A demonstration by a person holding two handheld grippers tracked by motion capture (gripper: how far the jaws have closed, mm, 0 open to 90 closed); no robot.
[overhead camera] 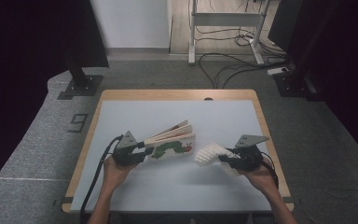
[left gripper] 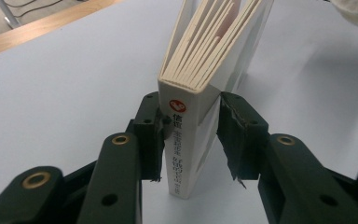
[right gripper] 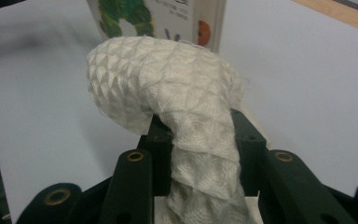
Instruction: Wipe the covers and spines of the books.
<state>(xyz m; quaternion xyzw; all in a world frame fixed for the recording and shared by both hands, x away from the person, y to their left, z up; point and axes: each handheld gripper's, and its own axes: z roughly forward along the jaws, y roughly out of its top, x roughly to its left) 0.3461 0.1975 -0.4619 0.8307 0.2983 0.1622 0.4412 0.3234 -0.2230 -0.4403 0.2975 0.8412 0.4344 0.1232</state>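
Clamping the book (left gripper: 193, 140) by its spine in the left gripper (overhead camera: 142, 150) and standing it on edge, pages fanning, at mid-table (overhead camera: 177, 186), while pinching the white cloth (right gripper: 177, 107) in the right gripper (overhead camera: 224, 160) just beside the book's cover.

Your left gripper (left gripper: 189, 140): matt black plastic, brass-coloured rivets; its pads rough, torn at edges. Book (left gripper: 200, 79) you hold: thick cardboard pages, glossy white spine. Cloth (right gripper: 177, 98) in your right gripper (right gripper: 200, 154): cream, woven waffle texture, frayed threads. Table (overhead camera: 135, 191): smooth matt pale top, wooden rim.
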